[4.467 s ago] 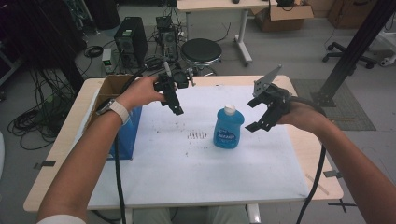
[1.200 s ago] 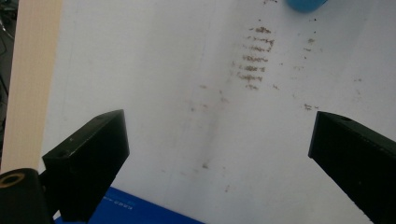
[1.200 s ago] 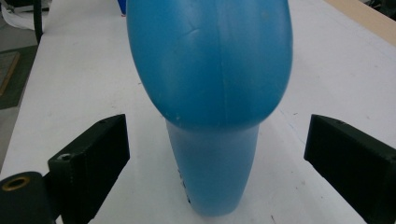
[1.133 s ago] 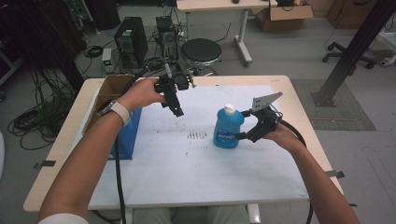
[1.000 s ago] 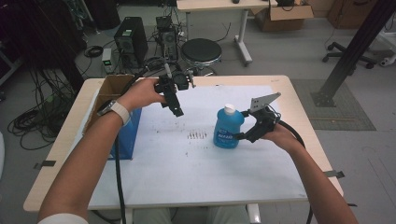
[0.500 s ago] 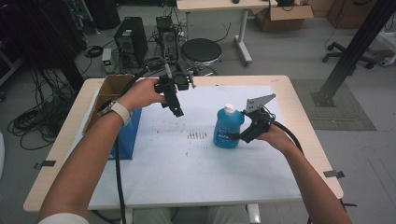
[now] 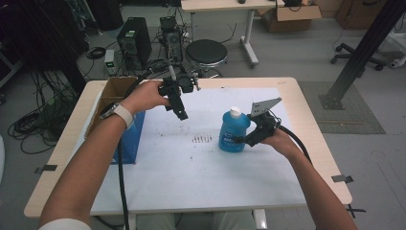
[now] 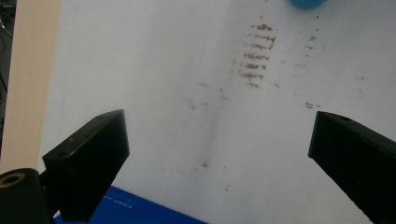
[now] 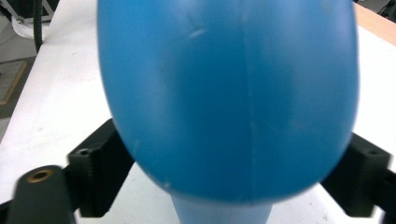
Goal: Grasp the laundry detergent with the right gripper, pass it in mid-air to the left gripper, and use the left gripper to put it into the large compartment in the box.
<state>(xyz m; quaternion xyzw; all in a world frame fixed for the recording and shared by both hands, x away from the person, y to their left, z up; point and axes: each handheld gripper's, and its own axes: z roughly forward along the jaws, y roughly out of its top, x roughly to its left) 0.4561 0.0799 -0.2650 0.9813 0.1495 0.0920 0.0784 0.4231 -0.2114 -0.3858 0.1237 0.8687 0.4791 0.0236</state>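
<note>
**Two grippers, one blue bottle between the right jaws**

Two grippers are in my hands over the white table cover (image 7: 158, 187). My right gripper (image 7: 241, 140) is in the middle right of the high view, low at the side of the blue bottle (image 7: 233, 132). In the right gripper view the bottle (image 9: 229, 93) stands between my two black jaws, one at each side of its body. The jaws look touching or just beside the plastic; I cannot tell if they already press it. The bottle stands upright with its white cap (image 7: 234, 112) on top, a little right of the centre of the frame, near some brown marks (image 7: 201, 139) on the cover.

My left gripper (image 7: 181, 113) hangs above the table in the upper middle of the high view, well apart from the bottle. Its jaws are spread wide with nothing between them. A blue box (image 7: 128, 141) stands at the left side of the table.
</note>
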